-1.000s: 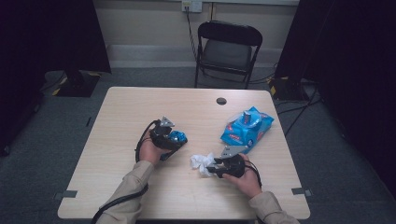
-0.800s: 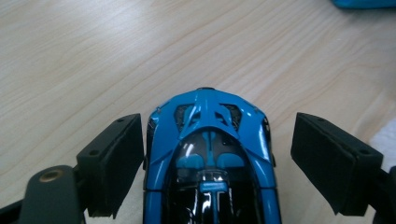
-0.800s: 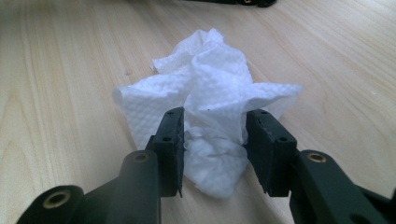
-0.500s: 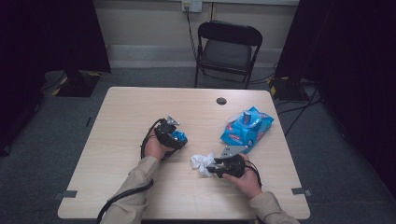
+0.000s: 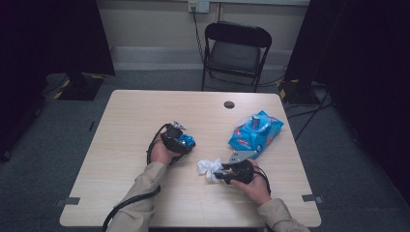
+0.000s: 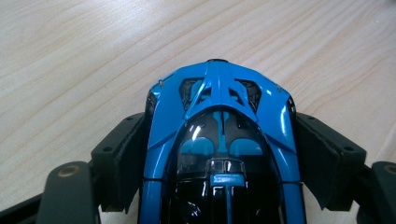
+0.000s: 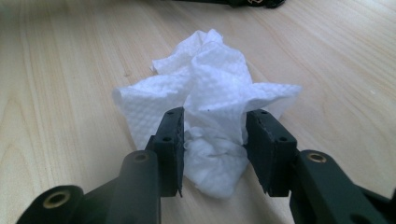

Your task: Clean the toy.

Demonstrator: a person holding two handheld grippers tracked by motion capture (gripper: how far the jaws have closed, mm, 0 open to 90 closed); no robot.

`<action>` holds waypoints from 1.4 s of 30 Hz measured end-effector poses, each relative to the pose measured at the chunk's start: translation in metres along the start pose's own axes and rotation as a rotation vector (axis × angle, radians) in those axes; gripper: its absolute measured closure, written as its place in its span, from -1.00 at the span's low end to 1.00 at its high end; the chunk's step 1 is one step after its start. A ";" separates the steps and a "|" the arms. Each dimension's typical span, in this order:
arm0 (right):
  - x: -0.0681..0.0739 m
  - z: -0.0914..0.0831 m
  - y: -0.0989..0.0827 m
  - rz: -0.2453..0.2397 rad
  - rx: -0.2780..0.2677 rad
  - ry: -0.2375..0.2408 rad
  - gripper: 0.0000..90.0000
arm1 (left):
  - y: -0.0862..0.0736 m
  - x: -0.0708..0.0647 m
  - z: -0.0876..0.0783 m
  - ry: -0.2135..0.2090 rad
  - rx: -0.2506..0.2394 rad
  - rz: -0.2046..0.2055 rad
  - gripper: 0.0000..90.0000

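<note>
A glossy blue toy sports car with a black cockpit canopy (image 6: 219,154) sits between the two black jaws of the left gripper (image 6: 219,158), its sides pressed against both pads, so the jaws are clamped on its body. Its far end, with dark vents on either side of a central blue spine, pokes out past the jaw tips over the pale wood-grain table (image 6: 70,56). From the high view, the left gripper (image 5: 186,141) holds the car (image 5: 186,141) near the middle of the table (image 5: 135,116).

A crumpled white paper towel with a dimpled texture (image 7: 210,116) lies bunched between the jaws of the right gripper (image 7: 212,144); both pads touch its folds and pinch the wad, the rest of which rises ahead of the jaw tips and spreads to either side. In the high view the right gripper (image 5: 218,174) meets the towel (image 5: 208,168) on the table.

Just beyond the right gripper lies a blue plastic packet with a red-and-white label (image 5: 255,131); its opening is too small to make out, and its contents cannot be told.
</note>
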State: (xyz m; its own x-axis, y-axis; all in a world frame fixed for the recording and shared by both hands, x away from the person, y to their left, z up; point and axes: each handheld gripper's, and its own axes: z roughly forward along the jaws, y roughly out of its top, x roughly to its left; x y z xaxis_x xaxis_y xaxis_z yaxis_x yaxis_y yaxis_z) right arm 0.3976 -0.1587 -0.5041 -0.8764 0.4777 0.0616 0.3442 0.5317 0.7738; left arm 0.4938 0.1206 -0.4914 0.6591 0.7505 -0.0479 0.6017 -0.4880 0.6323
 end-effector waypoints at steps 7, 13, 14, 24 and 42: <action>0.000 0.000 0.000 0.001 0.001 -0.001 0.30 | -0.001 -0.001 -0.002 0.007 0.001 -0.003 -0.48; 0.000 0.000 0.000 0.000 0.000 -0.001 0.30 | 0.001 -0.001 -0.007 0.009 0.002 0.009 -0.48; 0.000 0.000 0.000 0.000 0.001 -0.001 0.30 | 0.001 -0.001 -0.007 0.009 0.002 0.009 -0.48; 0.000 0.000 0.000 0.001 0.001 -0.002 0.29 | 0.015 0.003 -0.019 0.016 -0.023 0.019 -0.59; 0.000 0.000 0.000 0.002 0.000 0.001 0.29 | 0.025 -0.002 0.007 0.018 0.082 0.017 -0.66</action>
State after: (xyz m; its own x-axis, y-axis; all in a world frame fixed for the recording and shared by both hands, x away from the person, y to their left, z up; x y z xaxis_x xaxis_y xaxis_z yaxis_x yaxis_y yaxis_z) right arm 0.3979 -0.1588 -0.5042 -0.8761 0.4780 0.0632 0.3456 0.5312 0.7735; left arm 0.5102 0.1036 -0.4808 0.6618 0.7493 -0.0228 0.6258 -0.5355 0.5671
